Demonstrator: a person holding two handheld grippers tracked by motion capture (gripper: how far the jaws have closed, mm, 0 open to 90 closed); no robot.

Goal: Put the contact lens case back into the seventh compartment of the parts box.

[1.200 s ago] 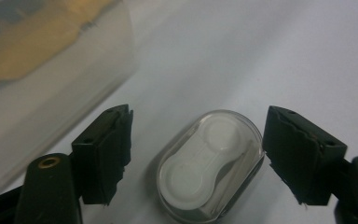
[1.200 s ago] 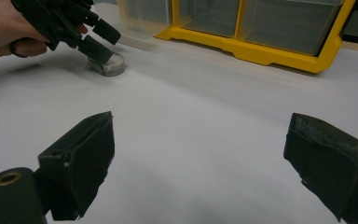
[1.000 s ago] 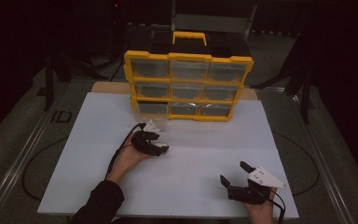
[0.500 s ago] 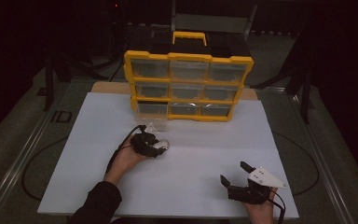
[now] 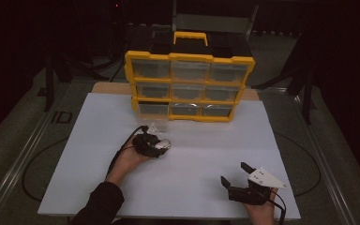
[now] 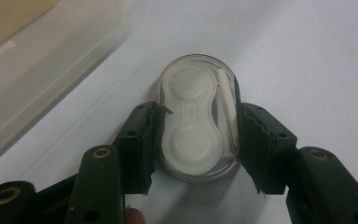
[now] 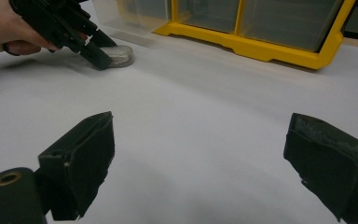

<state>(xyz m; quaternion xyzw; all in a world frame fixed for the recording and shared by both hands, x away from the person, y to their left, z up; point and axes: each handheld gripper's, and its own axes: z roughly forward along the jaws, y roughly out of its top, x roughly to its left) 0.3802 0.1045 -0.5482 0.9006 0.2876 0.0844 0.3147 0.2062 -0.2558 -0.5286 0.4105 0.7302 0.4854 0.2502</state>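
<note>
Left gripper [image 6: 198,140] clamped on clear oval plastic case [image 6: 198,121], white lens cups inside; right gripper [image 7: 200,163] apart.

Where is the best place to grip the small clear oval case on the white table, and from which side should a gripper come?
Grip the clear oval case across its narrow width, on the two long, nearly straight sides, approaching low along the white table. It lies flat and its ends are rounded, so pads would likely slip there. The left gripper is shut on it this way, one pad on each long side.
</note>
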